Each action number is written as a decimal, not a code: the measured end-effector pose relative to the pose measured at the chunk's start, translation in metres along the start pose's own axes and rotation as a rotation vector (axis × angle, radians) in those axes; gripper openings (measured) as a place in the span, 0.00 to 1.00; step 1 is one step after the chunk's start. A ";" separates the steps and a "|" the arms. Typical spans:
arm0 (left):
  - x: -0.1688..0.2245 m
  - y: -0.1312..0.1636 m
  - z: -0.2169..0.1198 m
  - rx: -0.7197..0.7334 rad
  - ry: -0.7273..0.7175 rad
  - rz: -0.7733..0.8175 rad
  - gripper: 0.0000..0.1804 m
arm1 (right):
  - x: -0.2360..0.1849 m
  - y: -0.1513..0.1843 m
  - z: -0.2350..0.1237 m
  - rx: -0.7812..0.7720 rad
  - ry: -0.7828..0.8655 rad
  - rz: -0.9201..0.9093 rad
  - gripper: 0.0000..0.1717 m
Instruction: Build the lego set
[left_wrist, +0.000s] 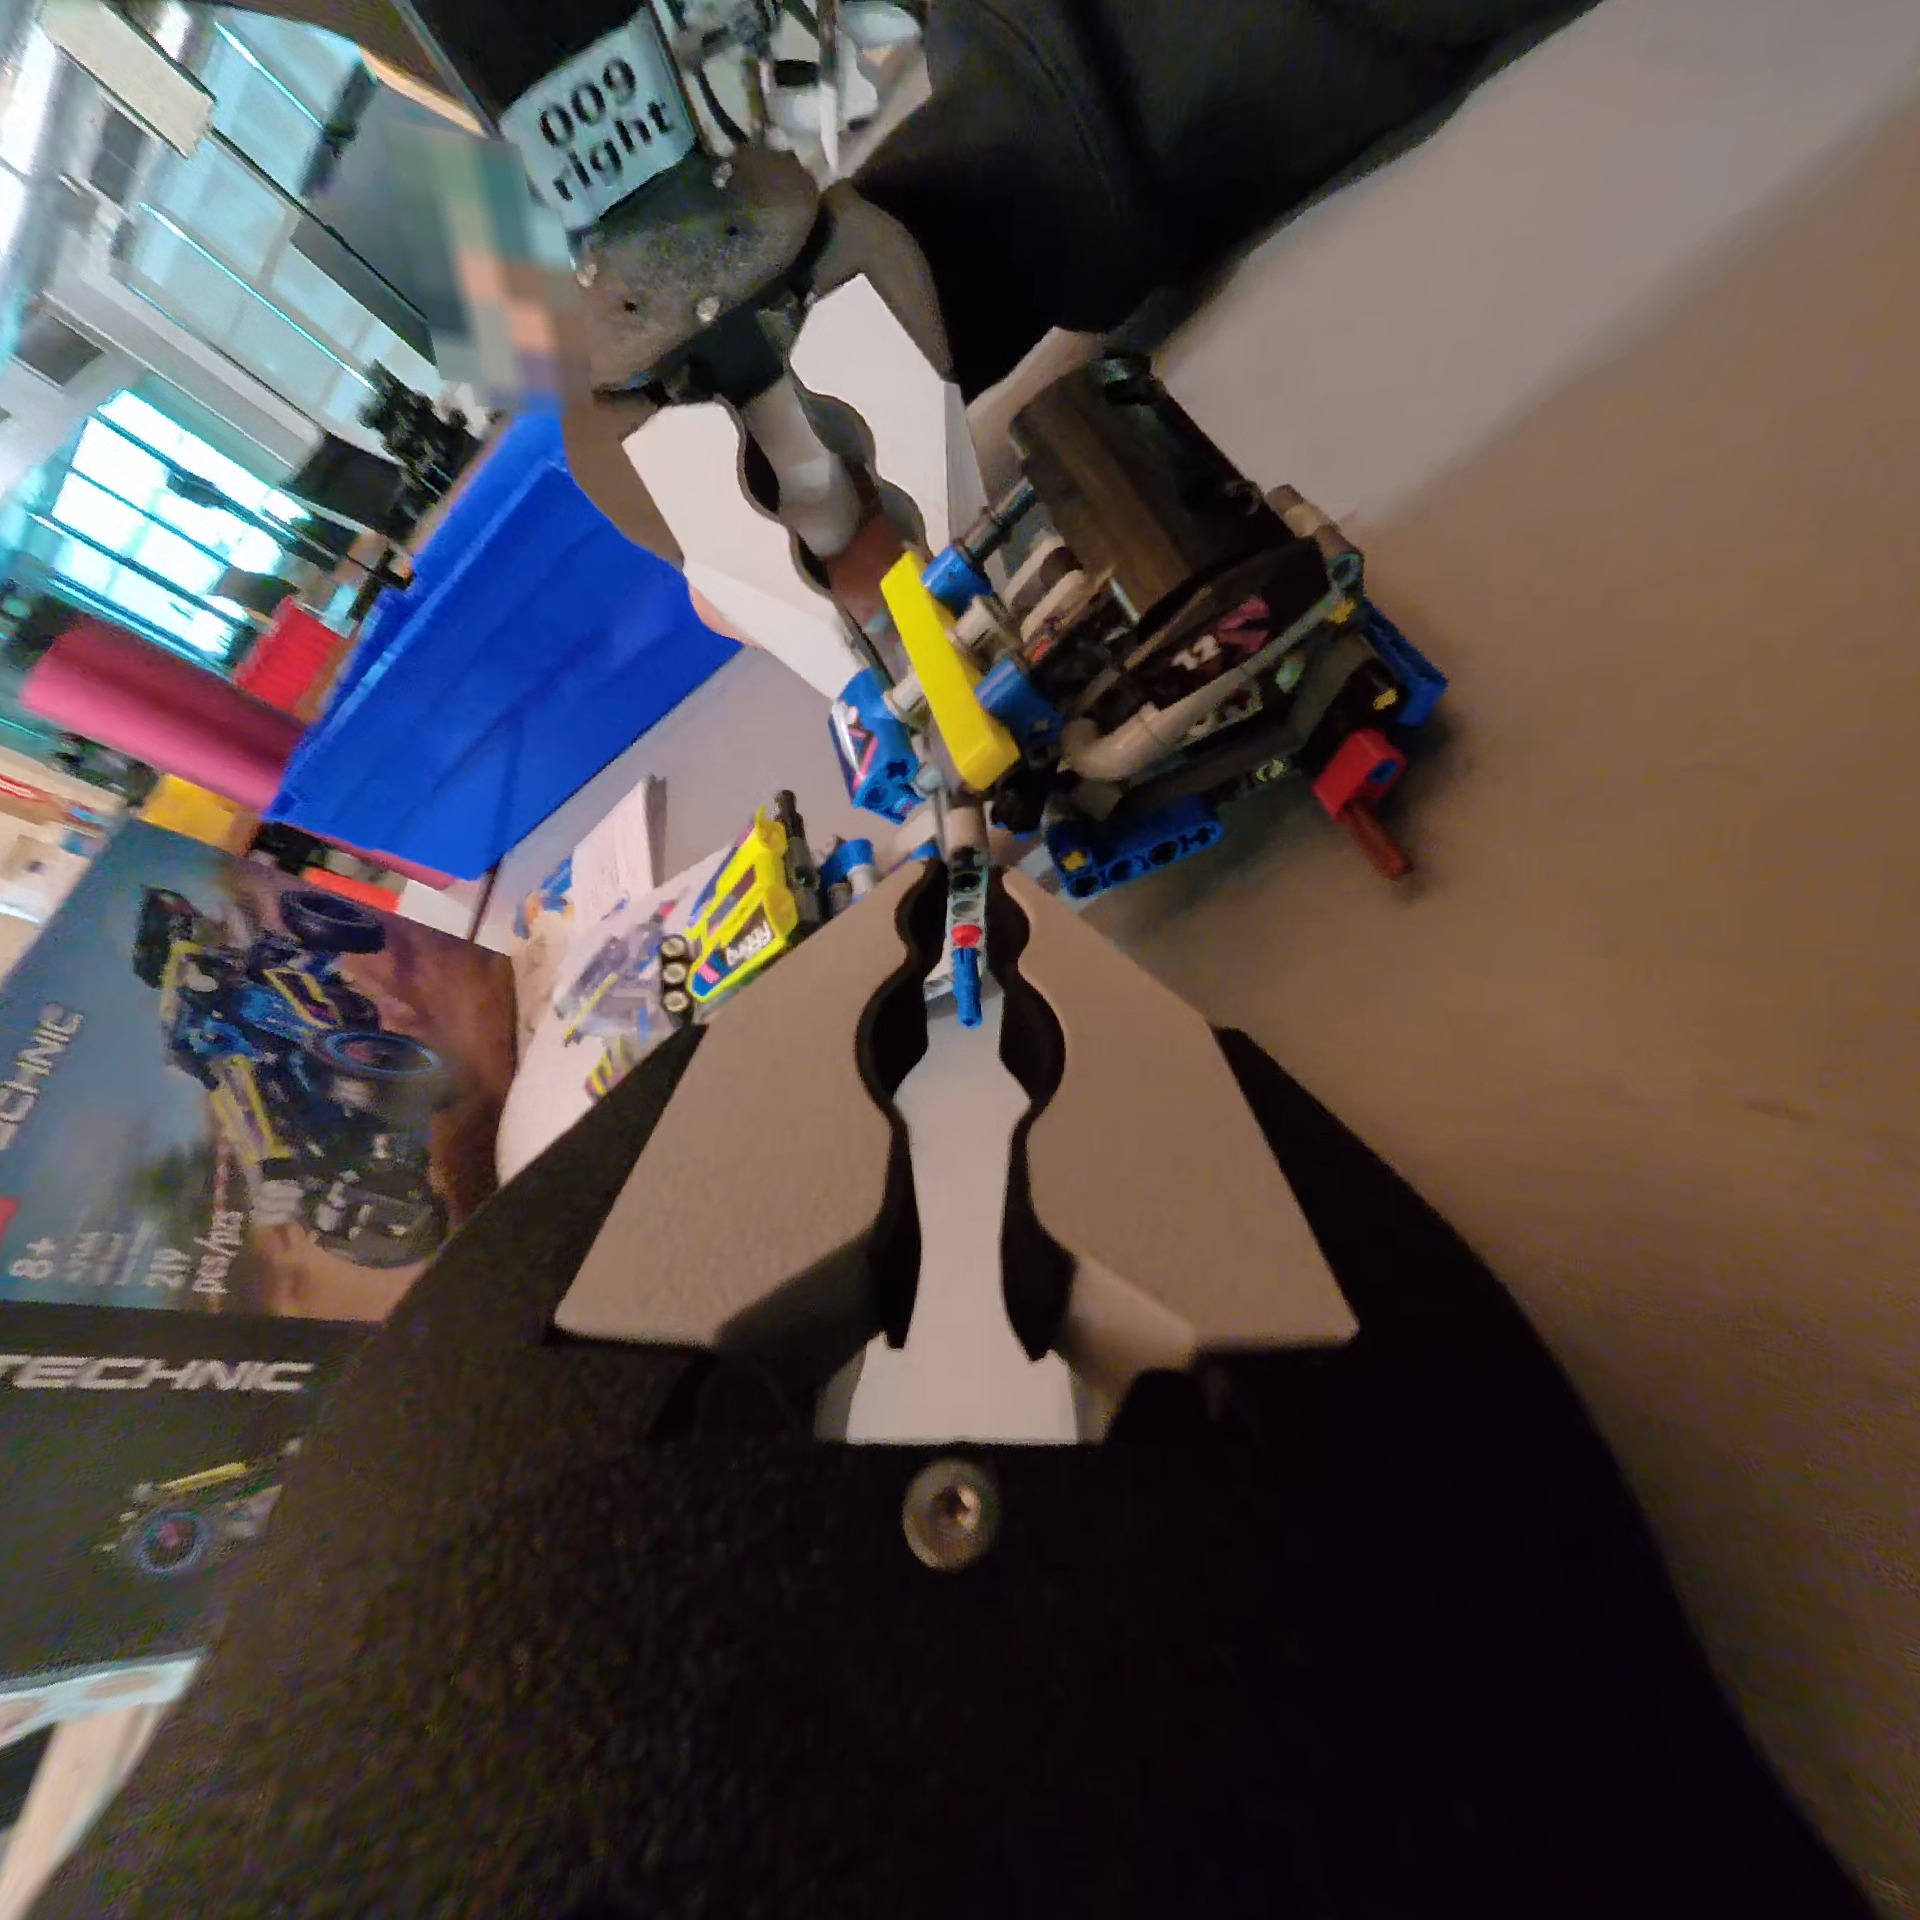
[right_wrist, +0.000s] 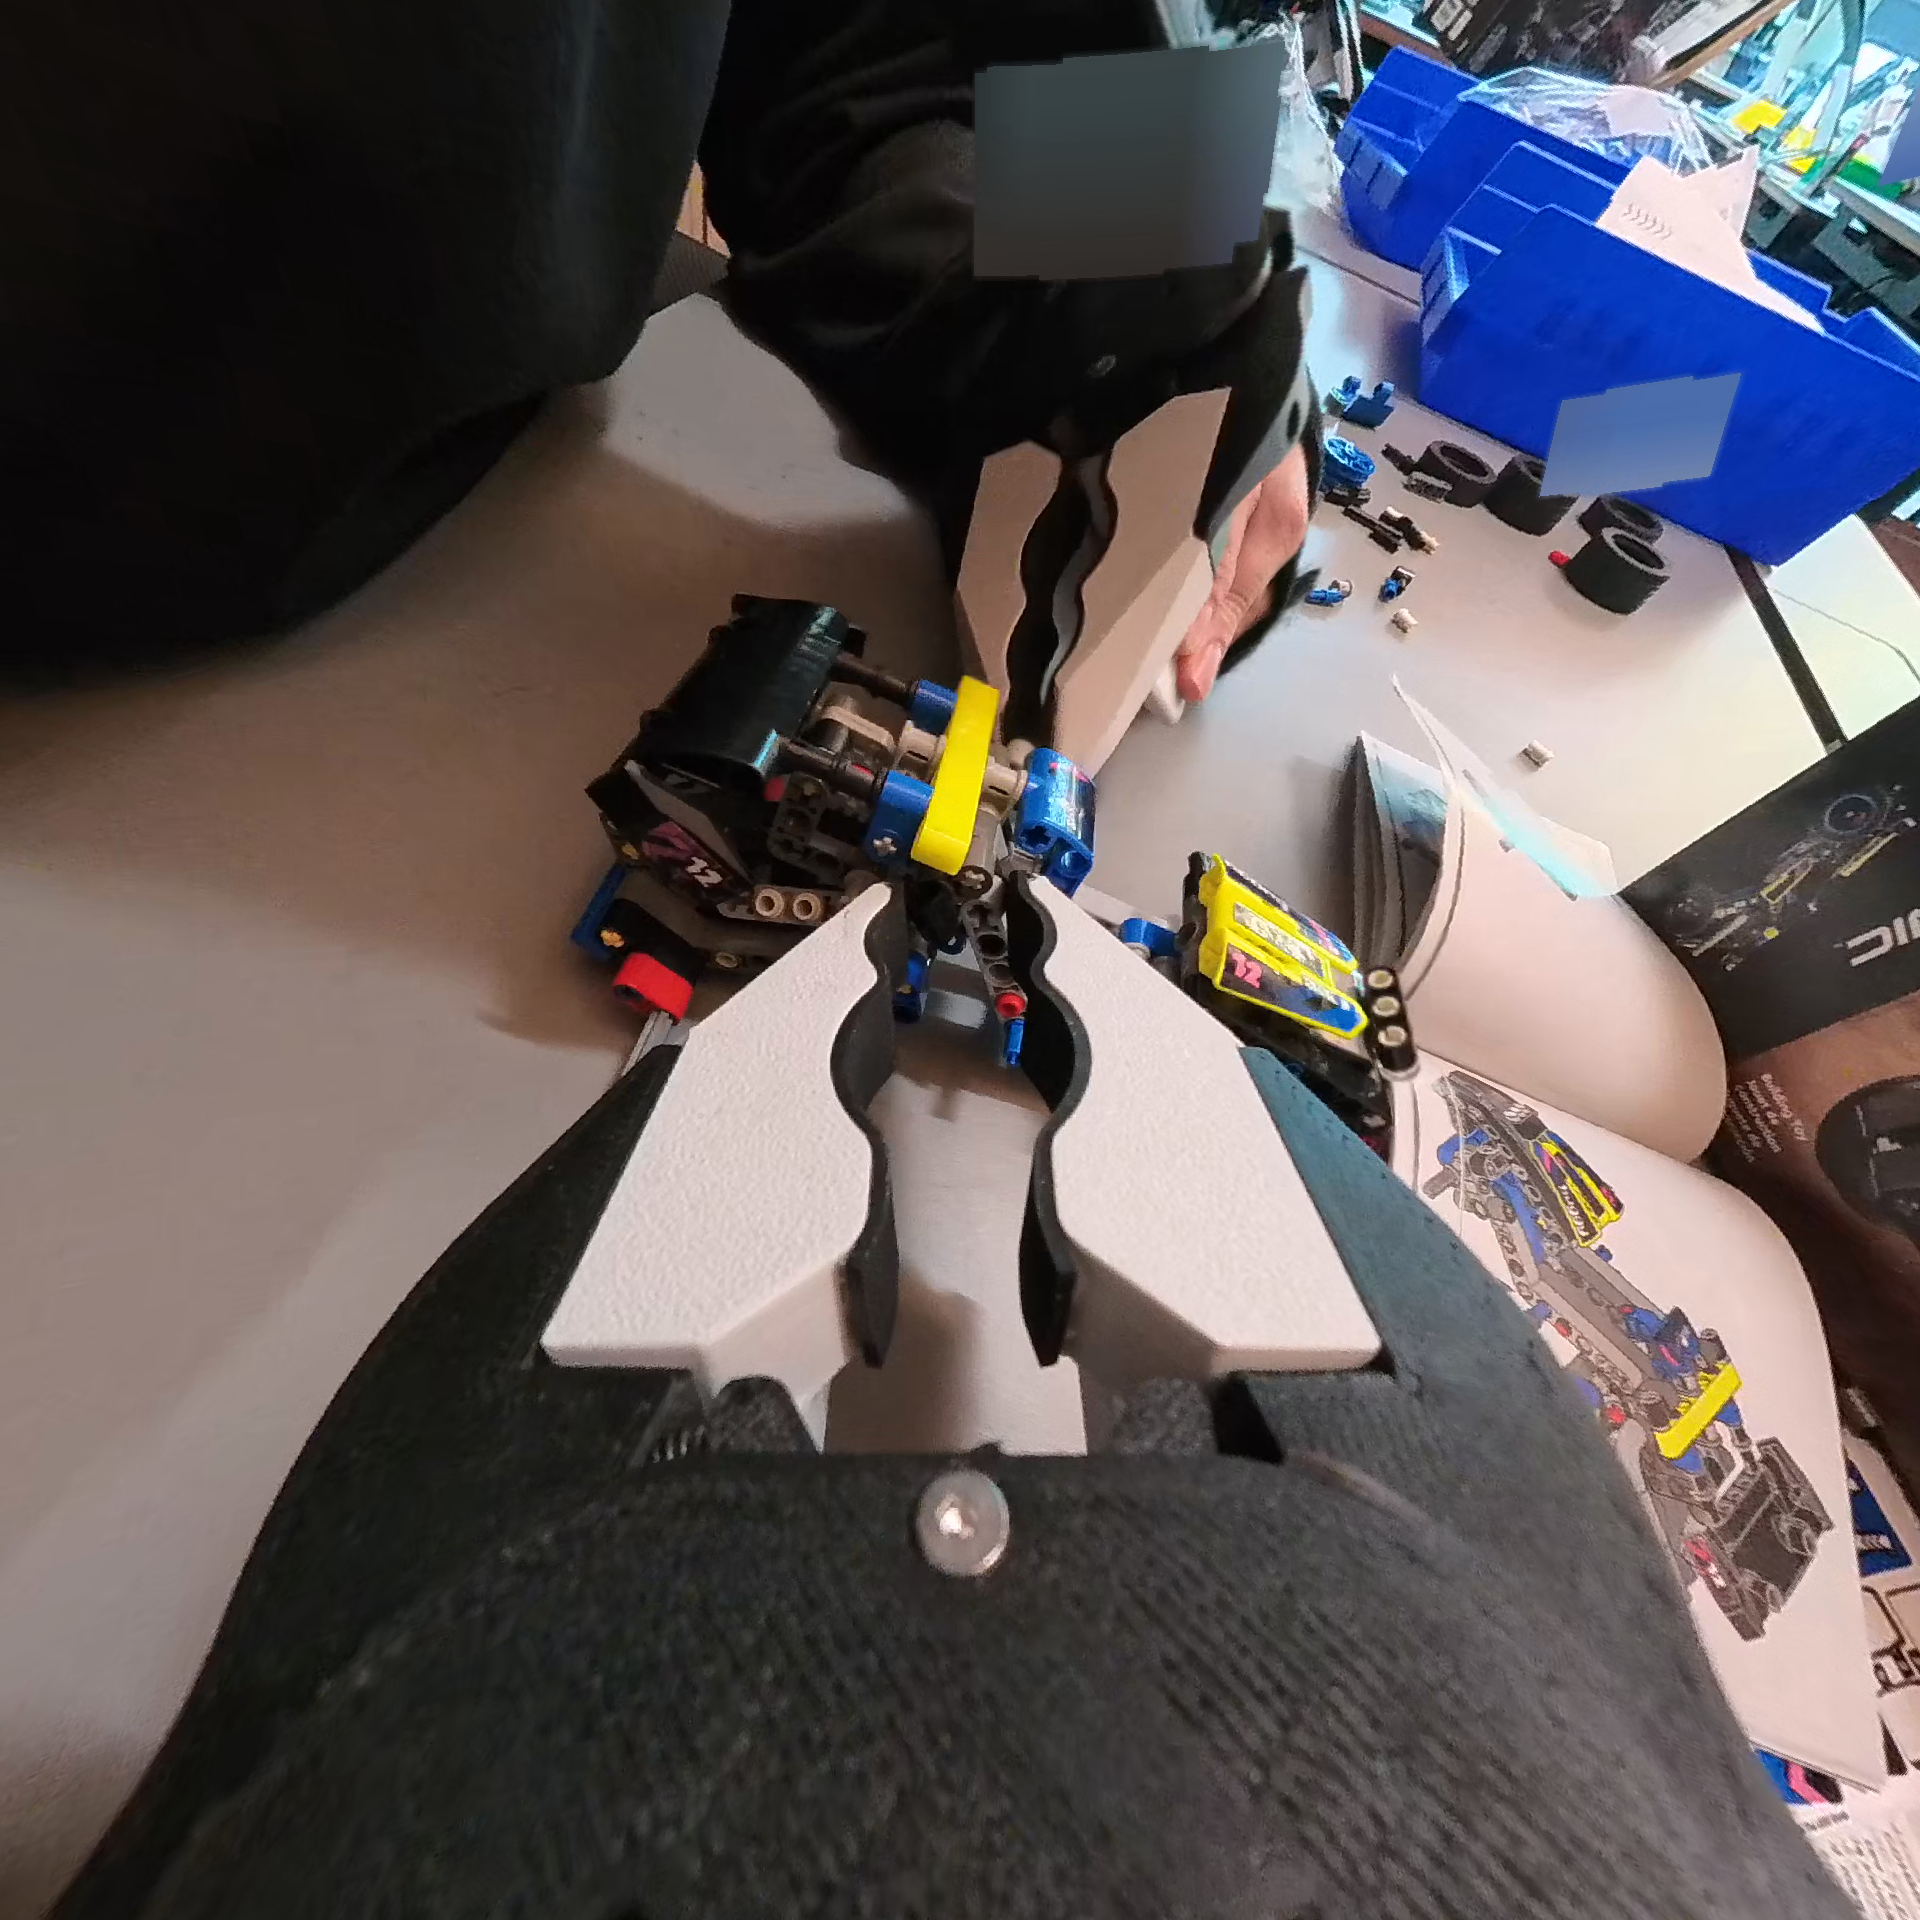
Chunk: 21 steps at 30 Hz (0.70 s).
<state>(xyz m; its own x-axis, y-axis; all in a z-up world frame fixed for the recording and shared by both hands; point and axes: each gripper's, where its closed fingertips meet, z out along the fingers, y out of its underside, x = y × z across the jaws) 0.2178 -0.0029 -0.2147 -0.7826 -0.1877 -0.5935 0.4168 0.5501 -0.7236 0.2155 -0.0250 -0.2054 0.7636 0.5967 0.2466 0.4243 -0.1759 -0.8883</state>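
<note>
Pinching a thin grey beam (left_wrist: 966, 925) between nearly closed fingertips, the left tool (left_wrist: 961, 883) holds one end of a half-built toy car frame (right_wrist: 748, 790) that rests on the bench (right_wrist: 260, 1039). The right tool (right_wrist: 951, 904) comes in from the opposite side. Its fingers stand a little apart around the black and grey parts just under the yellow bar (right_wrist: 956, 774), and the pads look pressed against them.

The frame is probably light and stiff, being hard plastic. It is held together only by push-fit pins, so a sideways pull could pop a joint. The smooth panels are likely to be slippery, and the holed beams and the solid black block at the back seem the safer places to grip.

Blue bins (right_wrist: 1662, 343) stand at the far edge of the bench. The nearest holds a clear plastic bag and some white paper, and what lies deeper inside is hidden. Black tyres (right_wrist: 1621, 561) and small loose pieces lie on the bench in front of the bins. A yellow panel piece (right_wrist: 1278, 956) rests on an open booklet (right_wrist: 1558, 1247), just beside the right tool. The printed box (left_wrist: 208, 1091) stands near the booklet, and I cannot tell whether anything is in it.
</note>
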 end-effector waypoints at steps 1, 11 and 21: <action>0.001 0.000 0.000 -0.009 0.009 -0.020 0.02 | -0.001 0.000 0.000 0.001 -0.002 -0.002 0.10; 0.003 0.000 0.001 -0.036 0.009 -0.073 0.02 | -0.003 -0.001 -0.001 0.009 -0.018 -0.011 0.09; 0.004 0.001 0.005 -0.065 -0.016 -0.053 0.02 | -0.005 0.000 0.000 0.003 -0.028 -0.014 0.10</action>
<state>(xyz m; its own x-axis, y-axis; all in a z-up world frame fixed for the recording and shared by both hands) 0.2173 -0.0072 -0.2193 -0.7950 -0.2305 -0.5611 0.3441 0.5904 -0.7301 0.2119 -0.0279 -0.2064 0.7438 0.6204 0.2485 0.4334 -0.1647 -0.8860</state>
